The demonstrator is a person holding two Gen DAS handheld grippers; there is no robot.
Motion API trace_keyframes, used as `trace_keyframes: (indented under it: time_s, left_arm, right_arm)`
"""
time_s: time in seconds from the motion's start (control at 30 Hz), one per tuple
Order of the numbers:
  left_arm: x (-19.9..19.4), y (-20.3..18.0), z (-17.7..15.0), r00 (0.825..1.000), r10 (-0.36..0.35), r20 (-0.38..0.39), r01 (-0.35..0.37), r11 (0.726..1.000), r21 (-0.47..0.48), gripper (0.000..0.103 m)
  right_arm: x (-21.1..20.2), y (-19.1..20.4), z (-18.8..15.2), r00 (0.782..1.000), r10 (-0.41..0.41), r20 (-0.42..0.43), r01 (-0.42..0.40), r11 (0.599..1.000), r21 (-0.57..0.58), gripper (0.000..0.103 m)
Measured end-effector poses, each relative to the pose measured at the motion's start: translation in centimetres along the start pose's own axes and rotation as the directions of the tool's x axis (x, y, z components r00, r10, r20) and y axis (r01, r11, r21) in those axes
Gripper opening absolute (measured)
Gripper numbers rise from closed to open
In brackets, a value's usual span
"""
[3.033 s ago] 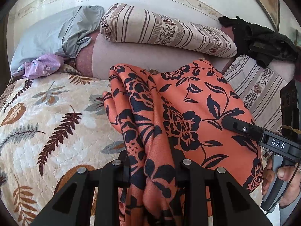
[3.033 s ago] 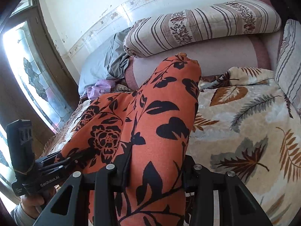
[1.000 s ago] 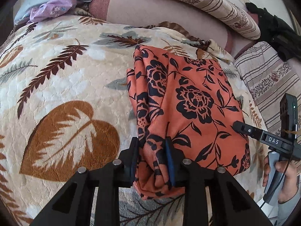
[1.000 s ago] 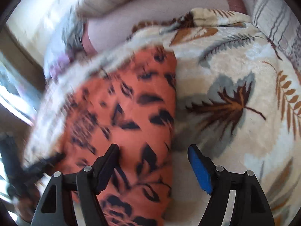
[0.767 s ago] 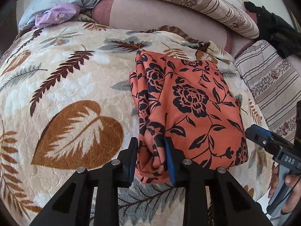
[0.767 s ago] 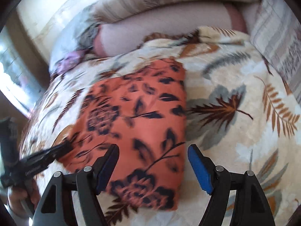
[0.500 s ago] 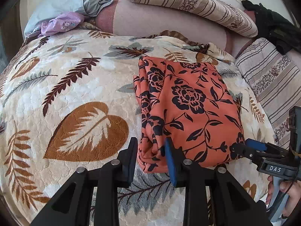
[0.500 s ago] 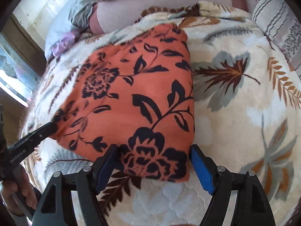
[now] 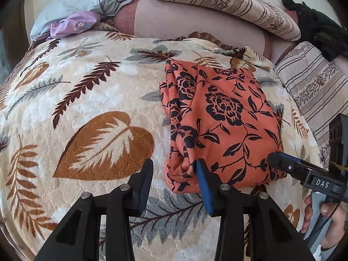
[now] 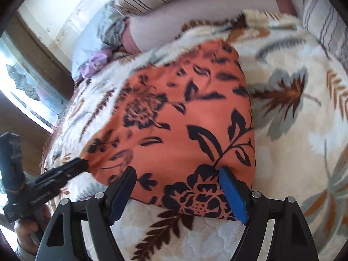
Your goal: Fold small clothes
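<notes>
Folded orange garment (image 9: 224, 126) lies mid-bed, toward the bed's (image 9: 82, 100) right edge. Left tool (image 9: 174, 169) opening, fabric loosely between; right tool (image 10: 177, 184) wide, straddling hem. Risk: a retreating pad drags the fold open.

Orange floral garment (image 9: 226, 126) ahead of the left gripper (image 9: 174, 174): thin woven cloth, matt, smooth with soft creases. Leaf-print blanket (image 9: 91, 108) under both claws: plush, quilted, fuzzy nap. Fingers (image 9: 141, 180): black matt plastic with blue rubbery pads and bright metal pins. Beyond, striped bolster (image 9: 228, 2): woven upholstery cloth, matt. Right gripper (image 10: 177, 187): same plastic.
</notes>
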State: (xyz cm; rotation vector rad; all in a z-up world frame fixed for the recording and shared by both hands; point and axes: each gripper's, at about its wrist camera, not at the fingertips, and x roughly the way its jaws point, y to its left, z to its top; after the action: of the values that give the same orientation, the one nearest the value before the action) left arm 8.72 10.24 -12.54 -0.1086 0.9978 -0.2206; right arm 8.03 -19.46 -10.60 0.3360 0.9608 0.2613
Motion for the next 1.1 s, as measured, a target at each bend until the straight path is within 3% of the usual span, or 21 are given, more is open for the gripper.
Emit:
trace_keyframes:
  time_s: [0.1, 0.2, 0.3, 0.57, 0.67, 0.73, 0.83, 0.9, 1.1]
  left_arm:
    - [0.1, 0.0, 0.1, 1.000, 0.014, 0.011, -0.014, 1.000, 0.007, 0.047]
    - [0.3, -0.1, 0.1, 1.000, 0.013, 0.012, -0.013, 1.000, 0.006, 0.048]
    - [0.4, -0.3, 0.0, 1.000, 0.011, 0.004, -0.011, 1.000, 0.011, 0.048]
    - [0.1, -0.3, -0.3, 1.000, 0.023, 0.001, -0.023, 1.000, 0.016, 0.050]
    - [-0.6, -0.3, -0.4, 1.000, 0.030, 0.008, -0.030, 0.999, 0.024, 0.052]
    - [-1.4, -0.3, -0.6, 0.999, 0.041, 0.025, -0.042, 0.999, 0.019, 0.062]
    - [-2.8, -0.3, -0.7, 0.998, 0.049, 0.046, -0.049, 0.999, 0.008, 0.068]
    - [-3.8, -0.4, -0.9, 0.996, 0.061, 0.061, -0.062, 0.998, 0.002, 0.076]
    - [-6.6, -1.2, -1.7, 0.989, 0.100, 0.111, -0.099, 0.995, -0.019, 0.085]
  right_arm:
    - [-0.9, 0.8, 0.2, 1.000, -0.014, 0.008, 0.014, 1.000, -0.024, 0.081]
    - [-2.0, 1.1, 0.5, 0.999, 0.022, 0.049, -0.020, 0.999, -0.025, 0.081]
    - [0.1, 0.0, 0.3, 1.000, -0.010, -0.013, 0.009, 1.000, -0.013, 0.086]
    - [-0.4, -0.1, -0.1, 1.000, 0.003, 0.005, -0.003, 1.000, -0.007, 0.086]
    - [-1.2, 0.2, -0.5, 1.000, -0.023, 0.007, 0.024, 0.999, -0.022, 0.086]
    - [-2.3, 1.0, -0.9, 0.999, -0.037, 0.025, 0.038, 0.997, -0.061, 0.086]
    - [-3.5, 1.6, -2.2, 0.995, -0.086, 0.043, 0.090, 0.990, -0.108, 0.086]
    - [-4.5, 1.9, -3.3, 0.991, -0.122, 0.063, 0.130, 0.983, -0.133, 0.086]
    - [-6.8, 3.2, -5.6, 0.964, -0.231, 0.133, 0.255, 0.944, -0.208, 0.094]
